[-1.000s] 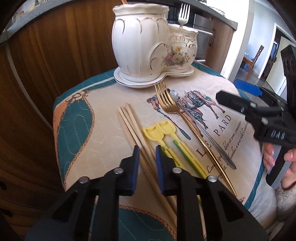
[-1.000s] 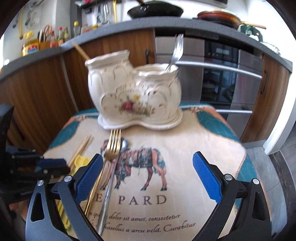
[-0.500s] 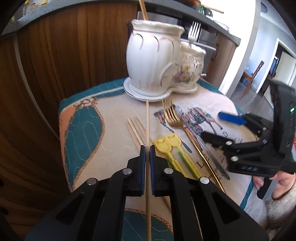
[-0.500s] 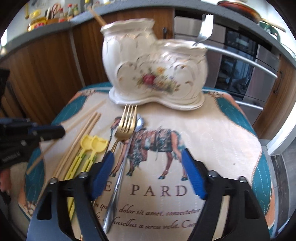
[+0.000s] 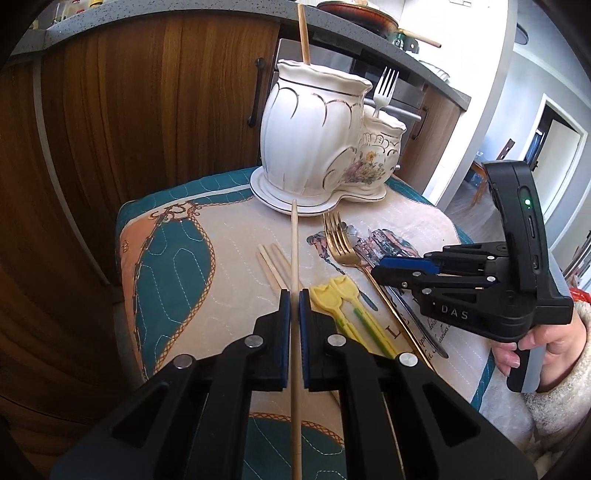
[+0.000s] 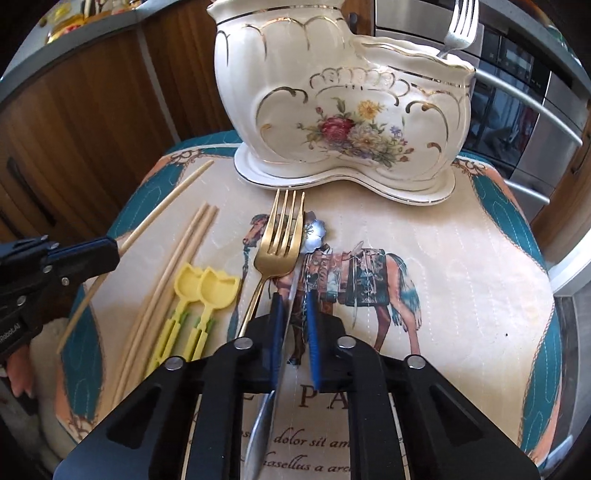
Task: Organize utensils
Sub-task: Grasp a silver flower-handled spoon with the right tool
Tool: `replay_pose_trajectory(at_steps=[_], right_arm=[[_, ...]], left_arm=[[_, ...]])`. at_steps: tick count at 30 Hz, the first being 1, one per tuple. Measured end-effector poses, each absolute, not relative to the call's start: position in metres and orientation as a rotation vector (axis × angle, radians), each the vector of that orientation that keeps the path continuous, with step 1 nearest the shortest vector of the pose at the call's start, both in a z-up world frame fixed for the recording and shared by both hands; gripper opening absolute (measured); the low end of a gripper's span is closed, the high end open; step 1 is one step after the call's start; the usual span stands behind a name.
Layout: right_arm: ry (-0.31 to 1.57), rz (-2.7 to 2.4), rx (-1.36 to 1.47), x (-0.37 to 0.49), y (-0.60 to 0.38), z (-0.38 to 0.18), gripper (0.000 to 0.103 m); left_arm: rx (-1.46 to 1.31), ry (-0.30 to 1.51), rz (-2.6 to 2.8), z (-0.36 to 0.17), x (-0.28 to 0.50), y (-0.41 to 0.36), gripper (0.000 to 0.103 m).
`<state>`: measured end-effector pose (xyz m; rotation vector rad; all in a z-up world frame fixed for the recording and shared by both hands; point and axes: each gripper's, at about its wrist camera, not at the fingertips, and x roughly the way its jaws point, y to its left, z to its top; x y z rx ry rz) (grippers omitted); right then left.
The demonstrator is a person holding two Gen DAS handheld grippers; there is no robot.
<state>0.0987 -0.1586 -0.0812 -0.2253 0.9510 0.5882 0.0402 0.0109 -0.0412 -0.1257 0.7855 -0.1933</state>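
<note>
Two pieces already stand in the ceramic holder (image 6: 343,122): a silver fork (image 5: 384,90) in its low side and a wooden stick (image 5: 303,33) in its tall side. The left gripper (image 5: 294,302) has its jaws clamped on one chopstick (image 5: 294,251), lifted and aimed at the holder. The right gripper (image 6: 293,306) has its jaws closed on the silver spoon (image 6: 314,232) by its handle, just in front of the holder. Still lying on the table (image 6: 461,277) in front of the holder: a gold fork (image 6: 280,236), three chopsticks (image 6: 184,251) and two yellow scoops (image 6: 205,288). By my judgement, less than half is done.
</note>
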Motion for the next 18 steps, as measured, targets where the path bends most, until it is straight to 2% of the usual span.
replay_pose_trajectory(at_steps=[3, 13, 18], right_arm=[[0.933, 0.575, -0.205, 0.094, -0.165, -0.080, 0.004], [0.836, 0.545, -0.084, 0.080, -0.208, -0.061, 0.004], [0.875, 0.536, -0.148, 0.074, -0.215, -0.065, 0.004]], left_arm=[[-0.129, 0.773, -0.199, -0.039, 0.039, 0.011, 0.005], [-0.104, 0.749, -0.217, -0.034, 0.035, 0.003, 0.005], [-0.094, 0.756, -0.222, -0.036, 0.036, 0.001, 0.005]])
